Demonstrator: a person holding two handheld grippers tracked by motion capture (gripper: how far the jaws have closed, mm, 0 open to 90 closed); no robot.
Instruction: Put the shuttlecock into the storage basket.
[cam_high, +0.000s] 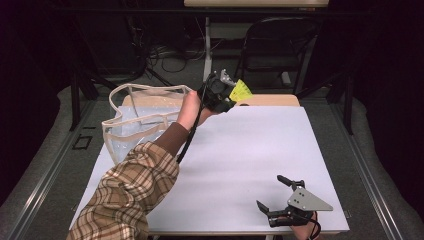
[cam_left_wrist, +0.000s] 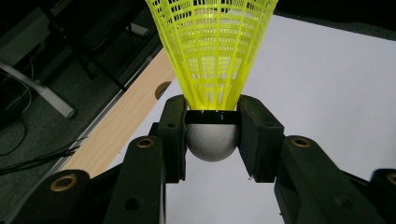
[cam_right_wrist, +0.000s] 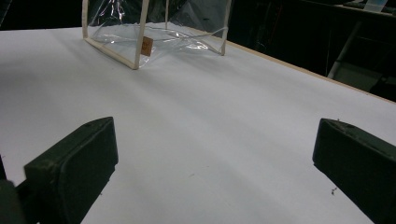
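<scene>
Left sleeve (cam_high: 132, 192): plaid, tan and brown, over a dark brown cuff. Left gripper (cam_left_wrist: 212, 128): matte black jaws, brass-ringed screw holes, black cable (cam_high: 192, 135). Right gripper (cam_high: 275, 195): black, grey three-cornered plate (cam_high: 306, 199) with small screws on top.

I am working in what looks like a lab recording booth. Black curtains (cam_high: 385, 75) ring my white-covered table (cam_high: 250, 150), with loose cables (cam_high: 170, 57) and a folding chair (cam_high: 277, 45) behind.

Yellow plastic mesh shuttlecock (cam_left_wrist: 212, 51); clear glossy bag (cam_right_wrist: 154, 32)
</scene>
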